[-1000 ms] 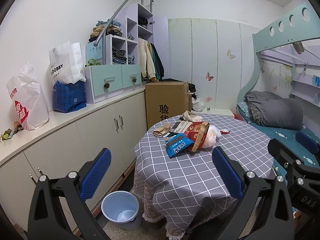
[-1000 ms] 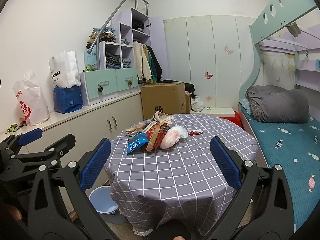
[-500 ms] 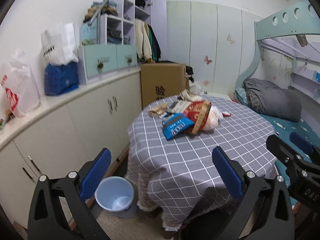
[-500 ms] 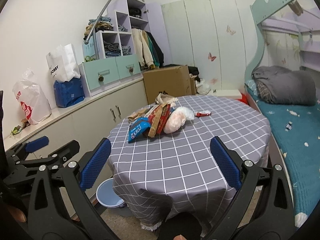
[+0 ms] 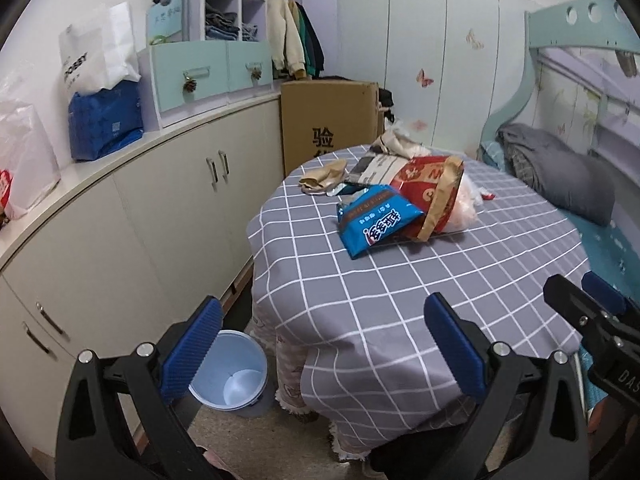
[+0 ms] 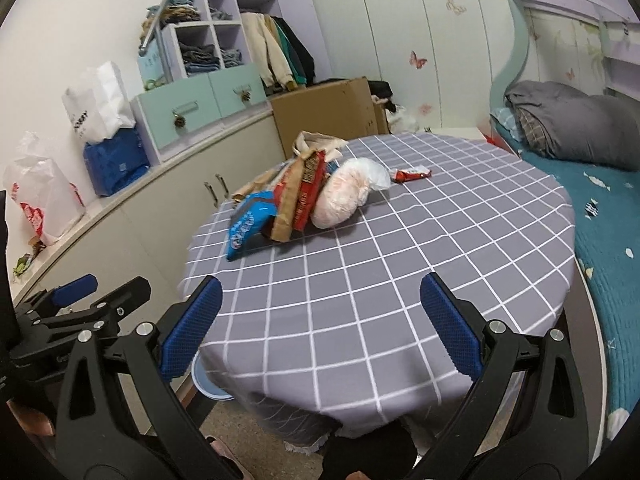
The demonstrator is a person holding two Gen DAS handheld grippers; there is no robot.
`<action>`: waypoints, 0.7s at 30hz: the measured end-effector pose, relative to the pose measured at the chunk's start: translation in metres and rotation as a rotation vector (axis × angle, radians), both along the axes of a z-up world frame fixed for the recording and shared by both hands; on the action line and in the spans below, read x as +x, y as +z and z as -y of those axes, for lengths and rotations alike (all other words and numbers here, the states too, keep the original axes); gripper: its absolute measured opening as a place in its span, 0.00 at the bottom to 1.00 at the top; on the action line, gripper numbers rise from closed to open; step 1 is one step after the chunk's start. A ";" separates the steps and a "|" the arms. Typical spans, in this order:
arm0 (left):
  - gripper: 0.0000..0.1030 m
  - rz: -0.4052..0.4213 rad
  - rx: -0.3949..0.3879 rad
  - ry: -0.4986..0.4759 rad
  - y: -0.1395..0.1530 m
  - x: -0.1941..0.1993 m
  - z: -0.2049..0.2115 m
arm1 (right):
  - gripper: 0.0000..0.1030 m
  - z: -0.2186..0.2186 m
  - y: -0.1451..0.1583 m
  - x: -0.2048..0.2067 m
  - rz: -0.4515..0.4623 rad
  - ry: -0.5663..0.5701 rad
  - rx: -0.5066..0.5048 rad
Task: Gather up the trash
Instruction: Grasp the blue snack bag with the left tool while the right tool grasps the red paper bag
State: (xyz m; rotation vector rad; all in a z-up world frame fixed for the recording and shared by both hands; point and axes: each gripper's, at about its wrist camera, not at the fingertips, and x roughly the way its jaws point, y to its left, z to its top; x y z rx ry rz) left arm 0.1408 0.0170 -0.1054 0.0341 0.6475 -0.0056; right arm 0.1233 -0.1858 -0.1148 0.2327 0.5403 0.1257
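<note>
With each gripper, left (image 5: 318, 338) and right (image 6: 320, 316), spread wide and empty, the trash pile (image 6: 298, 200) lies well ahead on the bench (image 6: 400, 280), where a careless grab could scatter loose wrappers.

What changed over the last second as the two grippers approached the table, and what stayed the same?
Both the left gripper and right gripper moved closer to the table and tilted downward, open and empty throughout. The trash pile and blue bin stayed where they were.
</note>
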 end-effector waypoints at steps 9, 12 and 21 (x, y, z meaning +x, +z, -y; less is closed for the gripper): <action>0.96 -0.024 0.074 -0.041 -0.012 0.041 0.022 | 0.94 0.009 -0.011 0.038 -0.033 -0.034 -0.004; 0.96 -0.035 0.091 -0.054 -0.018 0.054 0.027 | 0.94 0.013 -0.013 0.047 -0.045 -0.044 -0.004; 0.96 -0.060 0.158 -0.068 -0.033 0.094 0.036 | 0.94 0.017 -0.016 0.075 -0.079 -0.063 -0.017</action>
